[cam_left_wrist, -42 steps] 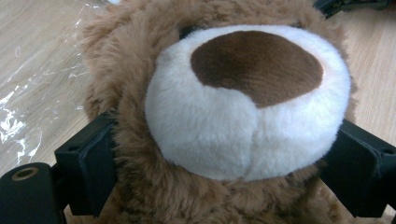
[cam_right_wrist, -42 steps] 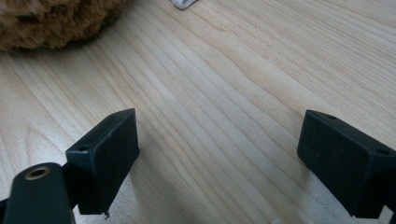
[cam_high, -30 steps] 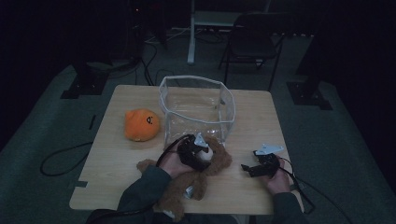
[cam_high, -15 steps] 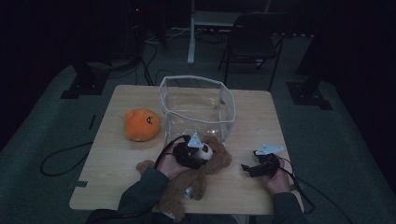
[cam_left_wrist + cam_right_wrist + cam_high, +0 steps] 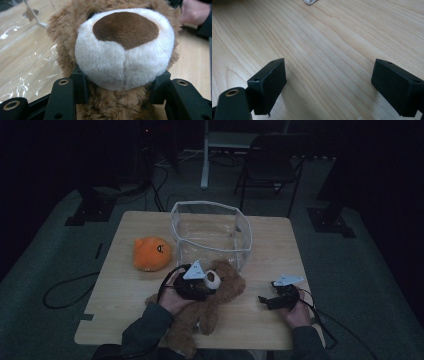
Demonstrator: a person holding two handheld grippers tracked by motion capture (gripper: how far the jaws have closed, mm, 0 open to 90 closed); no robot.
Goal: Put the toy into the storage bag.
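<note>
Here, grip: left gripper jaws have just closed, clamped on teddy bear neck.
Free hand: right gripper jaws apart, near table's right edge.
Advice: lift bear high over clear bin's near rim.

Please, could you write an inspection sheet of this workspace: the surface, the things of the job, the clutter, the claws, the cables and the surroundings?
Surface: wooden table, bare wood around the things.
Job's things: brown teddy bear lying near the front edge; clear plastic bin behind it, open on top.
Clutter: orange plush toy left of the bin, apart from it.
Claws: left claw has just been closing, jaws pressing the bear's neck under the muzzle; right claw open over bare wood, holding nothing.
Cables: black cable looping on the floor at the left; another trails from the right claw.
Surroundings: dark room, folding chair behind the table.
</note>
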